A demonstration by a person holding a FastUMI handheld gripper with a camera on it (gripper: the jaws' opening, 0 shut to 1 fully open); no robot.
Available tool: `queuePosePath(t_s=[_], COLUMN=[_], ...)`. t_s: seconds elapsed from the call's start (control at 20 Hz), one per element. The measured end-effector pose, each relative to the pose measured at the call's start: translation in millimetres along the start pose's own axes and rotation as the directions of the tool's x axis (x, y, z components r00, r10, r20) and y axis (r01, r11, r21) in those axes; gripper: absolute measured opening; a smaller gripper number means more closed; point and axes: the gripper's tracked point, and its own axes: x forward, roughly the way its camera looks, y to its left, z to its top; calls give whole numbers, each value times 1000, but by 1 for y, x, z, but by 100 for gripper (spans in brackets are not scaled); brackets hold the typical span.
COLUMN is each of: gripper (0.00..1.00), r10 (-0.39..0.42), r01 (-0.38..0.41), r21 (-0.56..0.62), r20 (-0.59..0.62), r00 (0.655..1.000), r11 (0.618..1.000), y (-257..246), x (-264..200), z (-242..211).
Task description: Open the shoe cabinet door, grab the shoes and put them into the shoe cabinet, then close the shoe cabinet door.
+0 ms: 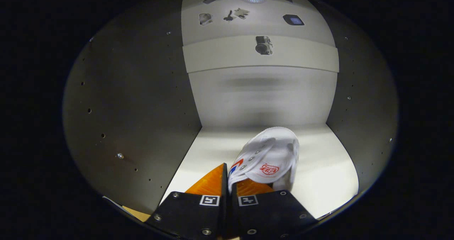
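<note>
gripper view: inside the open cabinet [134,101], the gripper [230,183] holds a white shoe [269,158] by its edge, fingers pinched nearly together on the thin upper. the shoe hangs just ahead of the fingers, tilted toward the right one, toe pointing at the back wall [262,98]; whether it touches the shelf [319,183] below cannot be told. the door looks already opened and the shoe grabbed and carried in; judging from this, releasing it, any second shoe and closing the door remain. the gripper points straight into the compartment, angled slightly down at the shelf.
</note>
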Motion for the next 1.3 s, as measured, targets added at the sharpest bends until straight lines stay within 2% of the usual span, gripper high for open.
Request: queuePosePath(t_s=[0.1,0.2,0.25,0.35,0.55,0.85,1.1,1.3], gripper=[11,24,36,52,67,79,85,87], r10=[-11,2,-3,-16,-45,-98,-139,-143], r01=[11,-1,3,17,48,102,142,145], r21=[1,-3,-15,-39,-46,-43,-22,-7], r20=[8,14,11,21,65,95,106,135], r00=[1000,1000,1000,1000,997,991,985,980], r11=[1000,1000,1000,999,998,994,990,989], y=[5,6,6,10,11,13,18,29], x=[-1,-15,-19,-27,-58,-118,-175,-225], z=[1,4,3,4,13,2,-23,-38])
